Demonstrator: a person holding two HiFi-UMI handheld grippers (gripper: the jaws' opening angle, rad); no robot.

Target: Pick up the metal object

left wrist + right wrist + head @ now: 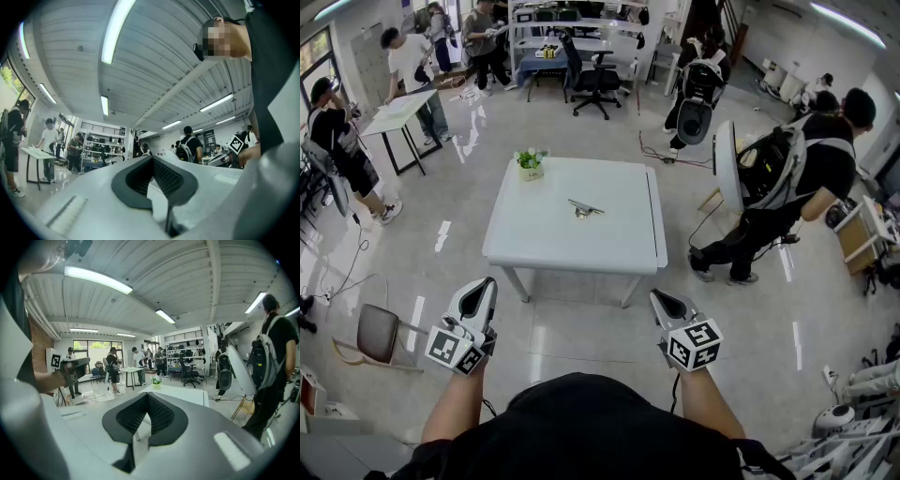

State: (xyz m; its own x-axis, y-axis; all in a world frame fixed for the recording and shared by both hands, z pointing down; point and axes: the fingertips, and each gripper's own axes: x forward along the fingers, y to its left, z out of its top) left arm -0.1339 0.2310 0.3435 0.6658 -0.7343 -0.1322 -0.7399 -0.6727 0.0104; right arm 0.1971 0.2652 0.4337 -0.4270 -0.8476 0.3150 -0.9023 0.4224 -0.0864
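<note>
Lying flat on the white table (520, 246), the metal object (584, 208) sits about mid-table, a little right of centre. It is a short silver bar on a rounded base. A small potted plant (530, 164) stands at the table's far left corner, well apart from it.

Left gripper (487, 283): held over the floor (581, 328) on the near side of the table, off its near left corner. In the left gripper view its fingers (165, 176) are together at the tips, nothing between the dark ribbed pads. That view looks up at the ceiling (154, 56); no table shows in it.

Right gripper (657, 295): also over the floor, off the table's near right corner. In the right gripper view its fingers (160, 414) are pressed together, nothing between them. The table and plant show beyond the tips; the metal object is too small to make out there.

Position of object vs fingers: well apart from both pairs, farther away across the table, and roughly between the two grippers left to right. No contact.

Markings: each marker cube (456, 349) carries black-and-white square patterns. No print legible on the object.

Brown chair (377, 333) on the floor, near left.
</note>
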